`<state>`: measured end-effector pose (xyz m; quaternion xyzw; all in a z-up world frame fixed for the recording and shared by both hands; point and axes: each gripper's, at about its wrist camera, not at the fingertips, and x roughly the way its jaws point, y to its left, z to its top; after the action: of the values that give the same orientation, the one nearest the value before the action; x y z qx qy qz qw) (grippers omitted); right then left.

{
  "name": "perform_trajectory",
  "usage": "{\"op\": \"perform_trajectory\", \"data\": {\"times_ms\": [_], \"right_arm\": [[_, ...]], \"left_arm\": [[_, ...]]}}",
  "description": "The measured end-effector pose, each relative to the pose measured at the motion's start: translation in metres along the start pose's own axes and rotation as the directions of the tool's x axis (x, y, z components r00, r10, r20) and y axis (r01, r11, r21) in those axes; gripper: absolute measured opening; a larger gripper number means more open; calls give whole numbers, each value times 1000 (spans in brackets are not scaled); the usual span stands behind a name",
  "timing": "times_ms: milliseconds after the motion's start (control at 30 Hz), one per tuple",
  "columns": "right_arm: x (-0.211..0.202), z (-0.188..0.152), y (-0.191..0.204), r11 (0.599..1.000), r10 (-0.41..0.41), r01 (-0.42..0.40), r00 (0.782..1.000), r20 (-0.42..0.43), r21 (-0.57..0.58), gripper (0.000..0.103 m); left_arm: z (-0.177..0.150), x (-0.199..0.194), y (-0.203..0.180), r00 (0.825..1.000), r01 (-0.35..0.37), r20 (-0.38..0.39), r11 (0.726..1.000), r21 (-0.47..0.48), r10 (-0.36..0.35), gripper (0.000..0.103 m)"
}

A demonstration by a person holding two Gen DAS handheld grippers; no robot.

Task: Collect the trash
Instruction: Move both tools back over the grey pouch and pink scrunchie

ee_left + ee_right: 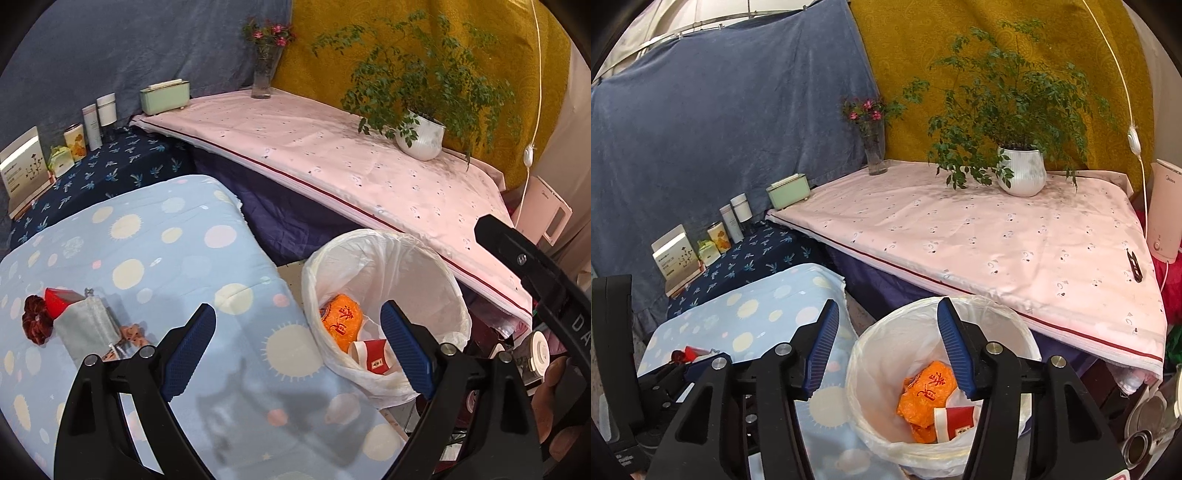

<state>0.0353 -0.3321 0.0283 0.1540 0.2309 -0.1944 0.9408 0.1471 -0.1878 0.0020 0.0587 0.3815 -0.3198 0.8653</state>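
In your left wrist view, the left gripper (298, 345) has its jaws apart and empty, above the edge of the blue dotted cloth (155, 240) beside the lined trash bin (369, 254), which contains an orange wrapper (340, 321) and red paper cup (373, 356). In your right wrist view, the right gripper (888, 347) hangs over the bin (886, 435), jaws apart, holding nothing.

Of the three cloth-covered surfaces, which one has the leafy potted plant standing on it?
The pink cloth, against the mustard backdrop. The potted plant stands at its back. The dotted light-blue cloth and dark navy cloth hold only small items.
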Motion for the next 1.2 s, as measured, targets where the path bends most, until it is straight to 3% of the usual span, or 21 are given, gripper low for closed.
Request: {"op": "perform_trajectory", "data": {"times_ms": [633, 967, 1200], "right_arm": [[-8, -15, 56, 996, 42, -42, 999, -13, -76, 67], [-3, -36, 101, 985, 71, -78, 996, -53, -151, 74], [0, -56, 141, 972, 72, -85, 995, -67, -218, 84]], "left_arm": [[-16, -32, 63, 997, -73, 31, 993, -95, 76, 90], [-34, -43, 117, 990, -136, 18, 975, -177, 142, 90], [-47, -53, 155, 982, -180, 12, 959, -219, 187, 90]]}}
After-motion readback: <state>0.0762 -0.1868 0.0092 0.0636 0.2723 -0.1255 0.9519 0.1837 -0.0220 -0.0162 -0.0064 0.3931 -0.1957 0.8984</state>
